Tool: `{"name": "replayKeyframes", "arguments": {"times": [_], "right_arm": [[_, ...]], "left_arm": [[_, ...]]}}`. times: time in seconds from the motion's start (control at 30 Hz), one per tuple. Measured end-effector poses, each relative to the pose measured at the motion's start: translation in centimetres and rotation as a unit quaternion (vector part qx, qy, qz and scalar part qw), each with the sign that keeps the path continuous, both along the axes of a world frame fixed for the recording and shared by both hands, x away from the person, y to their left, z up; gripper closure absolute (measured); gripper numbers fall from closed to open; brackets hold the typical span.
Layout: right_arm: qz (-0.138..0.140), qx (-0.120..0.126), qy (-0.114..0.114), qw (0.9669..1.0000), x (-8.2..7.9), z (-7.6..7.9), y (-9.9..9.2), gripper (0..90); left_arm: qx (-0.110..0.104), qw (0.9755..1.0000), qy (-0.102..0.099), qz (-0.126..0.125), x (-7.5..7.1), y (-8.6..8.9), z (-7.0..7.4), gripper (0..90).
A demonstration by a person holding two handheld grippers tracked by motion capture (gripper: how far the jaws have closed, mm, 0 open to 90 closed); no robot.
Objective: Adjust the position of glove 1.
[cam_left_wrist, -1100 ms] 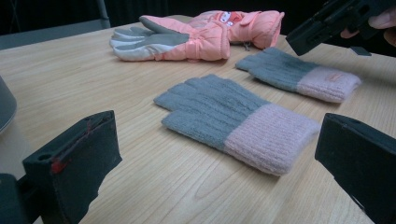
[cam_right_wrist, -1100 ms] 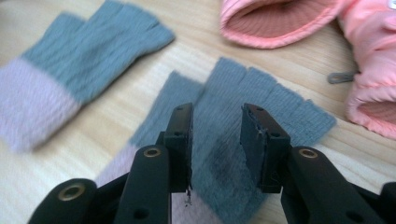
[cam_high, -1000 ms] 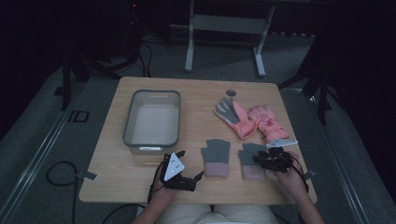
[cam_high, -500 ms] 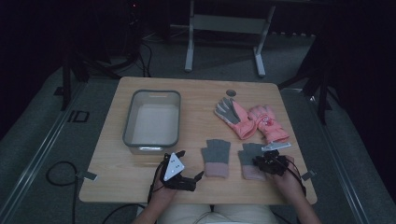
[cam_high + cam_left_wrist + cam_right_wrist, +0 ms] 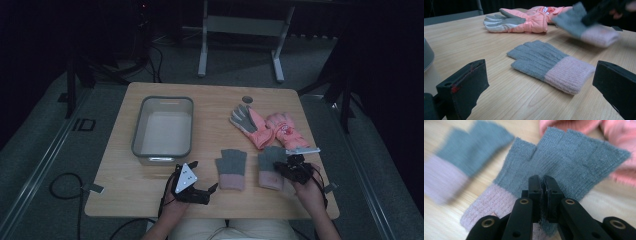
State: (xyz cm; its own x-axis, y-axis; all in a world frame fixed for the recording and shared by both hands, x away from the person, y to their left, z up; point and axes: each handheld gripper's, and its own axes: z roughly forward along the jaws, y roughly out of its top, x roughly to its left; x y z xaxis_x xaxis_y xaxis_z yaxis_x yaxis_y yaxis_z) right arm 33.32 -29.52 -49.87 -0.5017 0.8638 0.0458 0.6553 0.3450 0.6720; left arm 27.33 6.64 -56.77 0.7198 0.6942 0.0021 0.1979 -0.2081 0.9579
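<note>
1. Looking down from the high view, you are seeing the whole counter [image 5: 150,200]: the grey tub [image 5: 162,127] toward its left, and the pair of pink padded gloves [image 5: 270,127] lying well to the tub's right.
2. Your right gripper view is giving the close detail: the right tool [image 5: 543,181] is pinching the grey palm of the right knit glove [image 5: 564,160], its jaws having just been closing, now pressed together with the knit between them.
3. Your left gripper view is showing that glove tilting up off the counter, fingers raised, near the pink padded gloves [image 5: 524,18].
4. Both knit gloves are looking alike: grey ribbed fingers and palm, pale pink cuff.
5. The left knit glove [image 5: 231,170] is lying flat to the right of the tub, just beside the held one [image 5: 270,167].
6. Your left tool [image 5: 202,182] is sitting with jaws wide apart, gripping nothing, low on the counter below the tub, pointing at the flat glove.
7. Your right hand [image 5: 307,187] is angling its tool toward the tub.
</note>
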Motion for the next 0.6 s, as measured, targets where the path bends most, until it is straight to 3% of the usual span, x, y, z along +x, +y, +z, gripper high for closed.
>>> {"name": "replayKeyframes", "arguments": {"times": [0.13,0.27,0.47,0.6], "right_arm": [[0.01,0.016,-0.023,0.9996,0.2,2.4,1.5,85.2],[0.024,0.025,-0.032,0.9989,0.5,3.7,3.4,85.2],[0.051,0.043,-0.031,0.9973,0.9,4.0,6.3,85.2],[0.073,0.037,-0.024,0.9964,1.0,3.3,8.3,85.2]], "left_arm": [[-0.001,1.0,0.001,0.0,0.0,0.0,0.0,0.0],[-0.002,1.0,0.001,-0.001,0.0,0.1,0.0,0.0],[-0.002,1.0,0.002,-0.003,0.0,0.1,0.0,0.0],[-0.002,1.0,0.001,-0.004,0.0,0.1,0.0,0.0]]}}
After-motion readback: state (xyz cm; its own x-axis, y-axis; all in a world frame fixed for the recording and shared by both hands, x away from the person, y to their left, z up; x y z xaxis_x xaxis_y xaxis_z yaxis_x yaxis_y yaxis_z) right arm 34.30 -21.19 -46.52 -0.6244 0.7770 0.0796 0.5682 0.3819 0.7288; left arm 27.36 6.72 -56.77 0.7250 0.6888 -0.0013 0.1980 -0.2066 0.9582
